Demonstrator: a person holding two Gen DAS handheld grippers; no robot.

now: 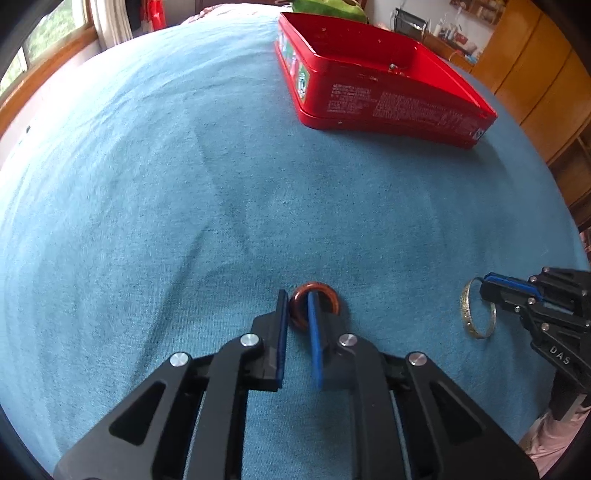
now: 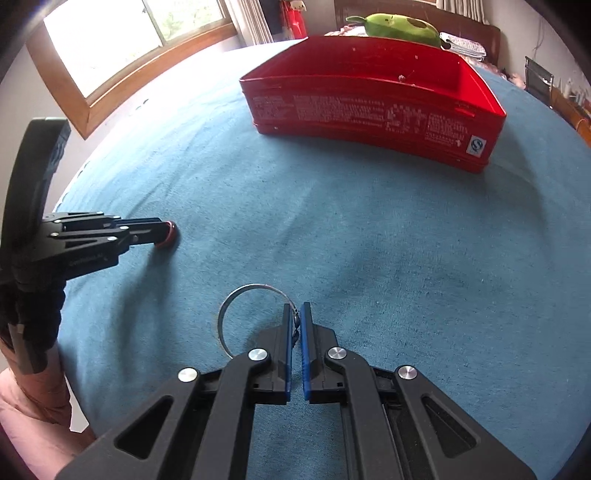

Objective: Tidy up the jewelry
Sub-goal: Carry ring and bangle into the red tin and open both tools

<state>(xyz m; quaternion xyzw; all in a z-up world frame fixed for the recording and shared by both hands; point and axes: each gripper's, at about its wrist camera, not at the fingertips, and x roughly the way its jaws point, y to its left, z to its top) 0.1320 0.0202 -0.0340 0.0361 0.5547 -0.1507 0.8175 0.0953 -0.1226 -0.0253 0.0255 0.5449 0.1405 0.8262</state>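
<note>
A reddish-brown ring [image 1: 332, 297] lies on the blue cloth [image 1: 184, 184]. My left gripper [image 1: 298, 304] is shut on the ring's left side, with one pad inside the ring and the other outside. From the right wrist view, the left gripper [image 2: 164, 234] shows at the left with the ring [image 2: 170, 234] at its tip. A thin metal bangle [image 2: 255, 285] stands tilted on the cloth, and my right gripper [image 2: 295, 319] is shut on its right edge. The left wrist view shows this bangle [image 1: 464, 308] as gold, pinched by the right gripper [image 1: 487, 286].
An open red tin [image 1: 369, 96] sits at the far right of the cloth, also seen ahead as the tin [image 2: 369, 107], with a small item inside. A green plush toy [image 2: 399, 26] lies behind it. A pink sleeve [image 2: 22, 406] shows at the left.
</note>
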